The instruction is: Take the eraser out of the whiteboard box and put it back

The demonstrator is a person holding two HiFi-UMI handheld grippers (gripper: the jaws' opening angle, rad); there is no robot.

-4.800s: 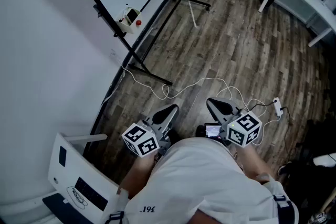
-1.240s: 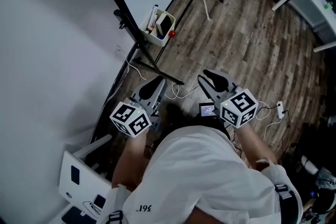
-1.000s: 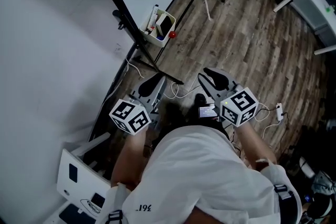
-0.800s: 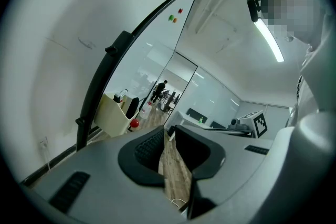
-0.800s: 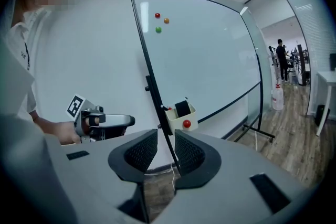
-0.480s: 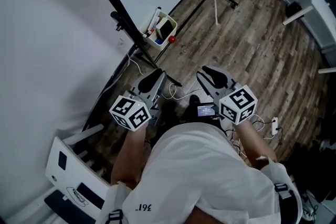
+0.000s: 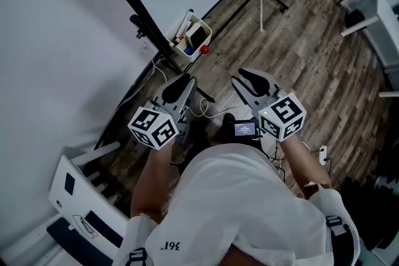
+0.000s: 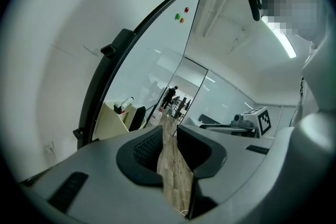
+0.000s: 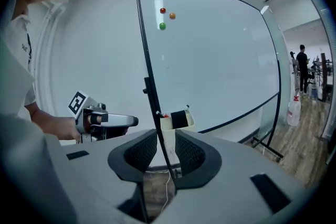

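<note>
Eraser (image 9: 179,119) stands upright in whiteboard box (image 9: 169,136), far from both grippers. Left gripper (image 7: 177,88): jaws part-open, just been opening, nothing btwn. Right gripper (image 7: 252,80): narrow gap, empty. Eraser prob. light, stiff-backed w/ soft felt; grip its exposed top end.

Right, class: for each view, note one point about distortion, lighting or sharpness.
Head view: sharp and evenly lit, though the floor falls dark at lower right. Left gripper view: fisheye with black rim, whiteboard edge bowed, ceiling light glaring. Right gripper view: same fisheye bowing, soft even light.
</note>
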